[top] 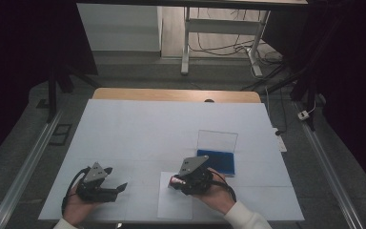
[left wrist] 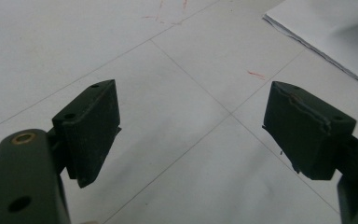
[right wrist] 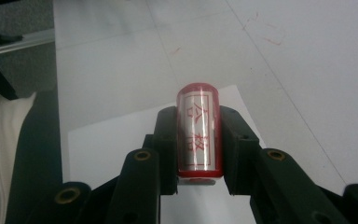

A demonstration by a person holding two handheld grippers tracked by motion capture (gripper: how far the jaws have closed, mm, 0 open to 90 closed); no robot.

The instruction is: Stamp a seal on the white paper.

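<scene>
The right tongs [right wrist: 198,140] are clamped on a red stamp [right wrist: 198,130], a short cylinder with a white label of red characters. Its long axis runs along the 2 jaws, pointing away from the hand, and the rounded far end juts past the jaw tips. In the high view the right tongs [top: 177,182] hover over the upper part of a small white sheet of paper [top: 174,207] near the front edge of the surface [top: 138,129].

The move ahead looks like pressing the stamp on that sheet, so what counts is that the paper lies directly below and slightly nearer the person than the stamp. Whether the stamp's face touches the paper yet cannot be told.

An open blue ink pad [top: 217,160] with its clear lid raised sits just behind and to the right of the right hand, near enough to be brushed if the wrist swings back.

The left tongs [top: 116,188] are open and empty, jaws wide apart in the left gripper view, resting low over bare surface left of the sheet, apart from it. There is open room to the left and beyond.
</scene>
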